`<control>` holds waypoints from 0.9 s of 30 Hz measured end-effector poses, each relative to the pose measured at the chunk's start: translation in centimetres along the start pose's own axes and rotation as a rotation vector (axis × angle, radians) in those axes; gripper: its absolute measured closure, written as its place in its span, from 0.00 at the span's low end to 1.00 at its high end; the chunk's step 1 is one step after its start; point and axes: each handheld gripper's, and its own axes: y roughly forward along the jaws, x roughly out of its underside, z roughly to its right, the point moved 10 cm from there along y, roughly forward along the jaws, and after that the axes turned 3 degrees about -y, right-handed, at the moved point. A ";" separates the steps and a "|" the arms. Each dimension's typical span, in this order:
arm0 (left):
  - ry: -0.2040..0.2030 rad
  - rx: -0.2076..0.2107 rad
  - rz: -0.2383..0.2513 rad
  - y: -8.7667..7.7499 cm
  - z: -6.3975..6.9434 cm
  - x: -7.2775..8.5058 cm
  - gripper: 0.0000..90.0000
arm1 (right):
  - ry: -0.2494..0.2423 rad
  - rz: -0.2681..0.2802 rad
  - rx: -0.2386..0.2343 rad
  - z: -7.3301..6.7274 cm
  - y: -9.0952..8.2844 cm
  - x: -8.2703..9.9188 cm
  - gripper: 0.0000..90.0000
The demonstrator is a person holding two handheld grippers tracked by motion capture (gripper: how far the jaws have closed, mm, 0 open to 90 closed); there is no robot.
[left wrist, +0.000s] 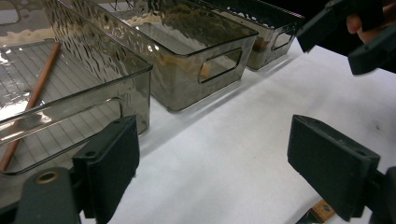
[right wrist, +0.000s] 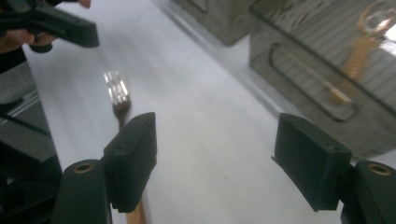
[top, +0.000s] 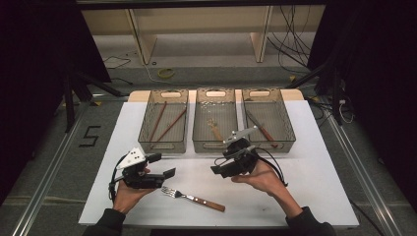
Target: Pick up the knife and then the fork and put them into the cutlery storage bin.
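A fork [top: 193, 198] with a wooden handle lies on the white tabletop [top: 314, 187] near the front, tines to the left. My left gripper [top: 162, 165] hovers just left of the tines, jaws open and empty. From the right, my right gripper [top: 220, 164] points left toward the fork, open with nothing between its jaws. In the right gripper view the fork [right wrist: 117, 91] lies ahead beside the left jaw, with the right gripper [right wrist: 219, 163] wide apart. The left gripper [left wrist: 224, 163] faces bare table in its own view, and the fork's handle end [left wrist: 323, 211] peeks in at the bottom.
Three clear grey bins stand side by side at the back. The left bin [top: 145, 129] holds chopsticks [top: 164, 123], the middle bin [top: 196, 129] a wooden-handled utensil [top: 215, 130], the right bin [top: 289, 129] a knife [top: 263, 129]. Cables and shelving lie beyond the table.
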 end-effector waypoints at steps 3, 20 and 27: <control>0.000 0.000 -0.001 0.0 0.0 0.0 0.18 | -0.031 -0.032 -0.021 -1.0 0.9 0.5 0.34; 0.002 0.000 -0.001 0.0 0.0 0.0 0.18 | -0.107 -0.128 -0.100 -4.5 3.7 2.2 0.40; 0.002 0.000 0.000 0.0 0.0 0.0 0.18 | -0.140 -0.159 -0.115 -5.3 4.5 2.9 0.45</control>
